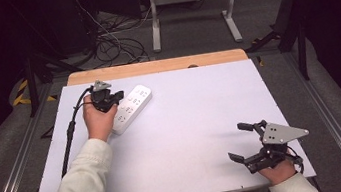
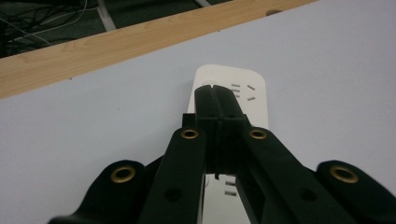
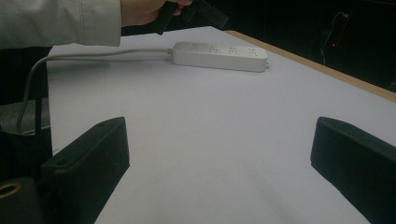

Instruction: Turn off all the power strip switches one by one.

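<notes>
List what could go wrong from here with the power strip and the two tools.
1. The left tool hangs shut over the power strip; pressing down with closed jaws may just push the strip across the smooth white table.
2. The strip's cord trails off the table edge, so a nudge could let it drag the strip.
3. The right tool sits open and far away, too distant to steady anything.

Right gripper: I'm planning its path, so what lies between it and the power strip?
Nothing: in the high view, only bare white table stretches between the right gripper and the power strip.
</notes>
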### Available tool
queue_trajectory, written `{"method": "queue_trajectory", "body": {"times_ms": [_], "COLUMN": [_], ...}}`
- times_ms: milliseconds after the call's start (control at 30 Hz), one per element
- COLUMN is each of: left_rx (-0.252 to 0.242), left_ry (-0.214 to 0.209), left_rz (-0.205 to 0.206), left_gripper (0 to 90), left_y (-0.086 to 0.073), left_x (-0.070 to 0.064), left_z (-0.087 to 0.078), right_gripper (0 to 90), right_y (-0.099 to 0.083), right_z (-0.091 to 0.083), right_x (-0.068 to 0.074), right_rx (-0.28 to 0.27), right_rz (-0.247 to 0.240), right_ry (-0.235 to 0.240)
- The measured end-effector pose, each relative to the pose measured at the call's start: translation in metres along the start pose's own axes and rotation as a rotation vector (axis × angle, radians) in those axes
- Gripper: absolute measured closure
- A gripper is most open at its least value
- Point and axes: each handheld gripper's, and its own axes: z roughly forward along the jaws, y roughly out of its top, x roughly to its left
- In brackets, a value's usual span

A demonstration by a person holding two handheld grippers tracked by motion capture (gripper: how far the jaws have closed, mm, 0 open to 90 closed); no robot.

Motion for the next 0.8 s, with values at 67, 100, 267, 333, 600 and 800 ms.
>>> {"method": "queue_trajectory", "body": {"times_ms": [67,100,267,333,600,800], "left_rx": [0.001,0.008,0.044,0.057,0.062,0.086], "left_ry": [0.004,0.01,0.022,0.025,-0.001,0.003], "left_rz": [-0.003,0.004,0.013,0.01,0.008,0.021], "left_gripper": [90.0,90.0,90.0,90.0,90.0,90.0], "left_y": [0.001,0.002,0.001,0.0,-0.003,-0.003], "left_x": [0.001,0.001,0.004,0.005,0.003,0.002], "left_z": [0.003,0.005,0.016,0.021,0.035,0.041], "right_gripper": [5.0,4.9,5.0,4.9,5.0,5.0], "right_y": [0.0,0.0,-0.001,-0.002,-0.005,-0.006], "right_z": [0.0,0.0,-0.002,-0.004,-0.009,-0.014], "right_x": [0.0,0.0,0.0,0.001,0.003,0.006], "right_rx": [-0.001,-0.001,-0.001,-0.002,0.001,0.006], "right_rz": [0.001,0.0,0.007,0.012,0.022,0.03], "right_ry": [0.001,0.001,-0.006,-0.007,-0.025,-0.041]}}
